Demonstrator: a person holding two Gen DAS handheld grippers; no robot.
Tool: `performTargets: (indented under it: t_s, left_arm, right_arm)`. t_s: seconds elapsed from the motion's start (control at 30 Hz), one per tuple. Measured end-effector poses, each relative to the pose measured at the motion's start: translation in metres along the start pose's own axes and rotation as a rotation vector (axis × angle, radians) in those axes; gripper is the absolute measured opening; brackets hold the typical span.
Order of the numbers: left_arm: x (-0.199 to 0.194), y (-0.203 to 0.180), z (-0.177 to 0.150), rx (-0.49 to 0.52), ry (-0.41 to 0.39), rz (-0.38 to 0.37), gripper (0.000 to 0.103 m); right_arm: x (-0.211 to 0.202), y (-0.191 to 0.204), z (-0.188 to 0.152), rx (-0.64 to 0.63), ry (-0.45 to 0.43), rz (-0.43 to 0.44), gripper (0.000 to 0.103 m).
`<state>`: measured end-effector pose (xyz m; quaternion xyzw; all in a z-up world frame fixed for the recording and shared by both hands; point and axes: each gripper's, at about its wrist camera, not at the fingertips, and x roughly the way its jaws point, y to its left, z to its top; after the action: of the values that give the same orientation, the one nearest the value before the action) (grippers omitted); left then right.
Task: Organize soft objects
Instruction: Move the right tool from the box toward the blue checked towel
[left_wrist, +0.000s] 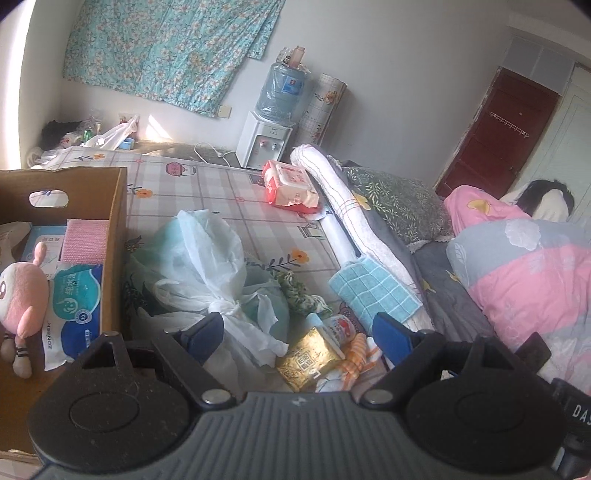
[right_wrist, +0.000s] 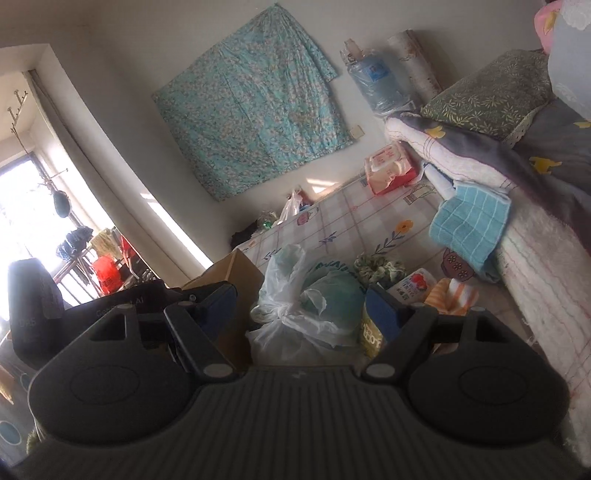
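Soft goods, loose lot on bed.
Left tongs (left_wrist: 299, 332) and right tongs (right_wrist: 301, 308) are hanging apart, empty, over knotted plastic bag (left_wrist: 221, 273); cardboard box (left_wrist: 114, 221) is sitting at the bed's edge.

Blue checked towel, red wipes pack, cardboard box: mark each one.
blue checked towel (left_wrist: 375, 291), left wrist view, middle of the cloth.
red wipes pack (left_wrist: 291, 184), left wrist view, pale top flap.
cardboard box (left_wrist: 114, 236), left wrist view, right side wall.
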<state>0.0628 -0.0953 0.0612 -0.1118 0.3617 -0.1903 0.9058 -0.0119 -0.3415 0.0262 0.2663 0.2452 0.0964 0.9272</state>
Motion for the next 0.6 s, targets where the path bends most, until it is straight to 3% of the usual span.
performTargets:
  t_s: [0.2, 0.33, 0.6]
  left_arm:
    - [0.062, -0.040, 0.016, 0.035, 0.028, -0.048, 0.088]
    - [0.105, -0.060, 0.024, 0.050, 0.039, -0.056, 0.086]
    - [0.192, -0.070, 0.030, -0.020, 0.177, -0.079, 0.060]
  right_arm:
    - [0.013, -0.037, 0.026, -0.128, 0.013, -0.221, 0.076]
    - [0.042, -0.067, 0.045, -0.188, 0.035, -0.318, 0.067]
    - [0.112, -0.108, 0.076, -0.263, 0.105, -0.390, 0.047]
